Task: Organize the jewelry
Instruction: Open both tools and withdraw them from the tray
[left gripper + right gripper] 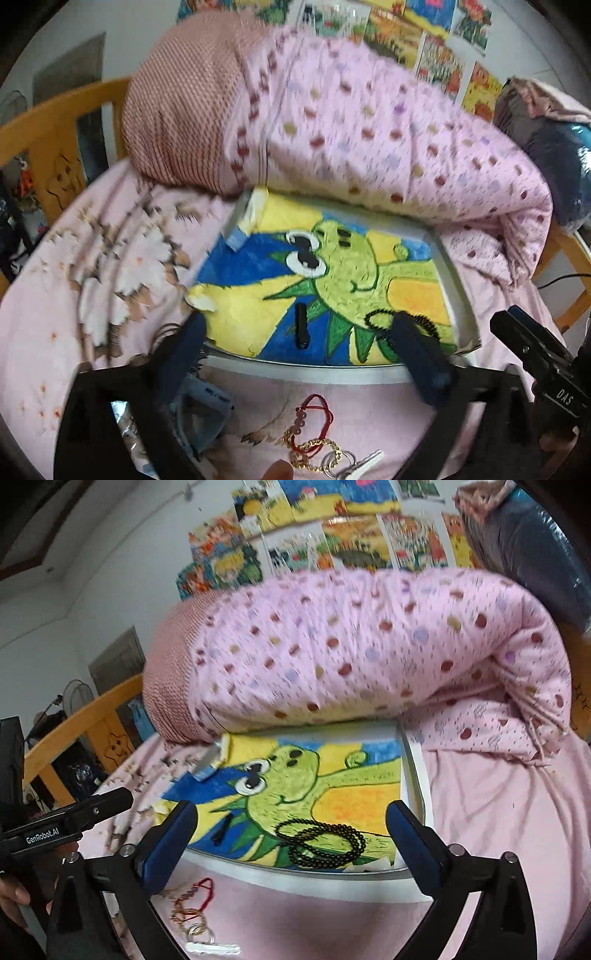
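A shallow metal tray (295, 371) lined with a green dinosaur drawing lies on the pink bed sheet. A black bead necklace (321, 843) is coiled in its near right corner, and a short black stick (221, 829) lies to its left. In the left wrist view the beads (376, 319) are partly behind one blue pad. A red cord bracelet (314, 417), a gold chain (317, 446) and metal rings (338, 461) lie on the sheet in front of the tray. My left gripper (299, 325) and right gripper (291, 812) both hover over the tray's near edge, open, holding nothing.
A rolled pink dotted quilt (369, 129) lies against the tray's far side. A wooden bed rail (55, 122) runs along the left. A blue plastic piece (199, 413) sits under my left finger. A white item (214, 949) lies by the rings. A thumb (279, 470) shows at the bottom.
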A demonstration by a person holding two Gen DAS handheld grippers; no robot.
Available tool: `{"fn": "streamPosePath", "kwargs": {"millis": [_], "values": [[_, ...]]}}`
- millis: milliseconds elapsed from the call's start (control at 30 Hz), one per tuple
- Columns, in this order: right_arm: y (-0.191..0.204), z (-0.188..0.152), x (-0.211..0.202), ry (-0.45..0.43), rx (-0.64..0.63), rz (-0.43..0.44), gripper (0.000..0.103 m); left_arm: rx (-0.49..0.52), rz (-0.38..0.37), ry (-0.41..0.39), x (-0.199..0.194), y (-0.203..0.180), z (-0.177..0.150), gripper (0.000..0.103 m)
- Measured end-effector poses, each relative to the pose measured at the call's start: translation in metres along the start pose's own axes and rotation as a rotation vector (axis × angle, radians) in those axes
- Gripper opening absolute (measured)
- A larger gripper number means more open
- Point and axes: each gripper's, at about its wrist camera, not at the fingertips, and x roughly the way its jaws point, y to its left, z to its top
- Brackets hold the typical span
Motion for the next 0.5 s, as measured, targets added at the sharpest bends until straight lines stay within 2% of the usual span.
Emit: {"fn": "streamPosePath", "kwargs": {"millis": [300,500], "values": [[0.029,-0.012,-0.06,-0.118,-0.107,-0.006,0.103,0.015,0.02,-0.118,-0.065,0.001,-0.011,0.1],[0.04,-0.023,-0.081,-0.117,-0.108,0.01,0.103,0.036,0.052,-0.163,-0.113,0.015,-0.031,0.101]]}}
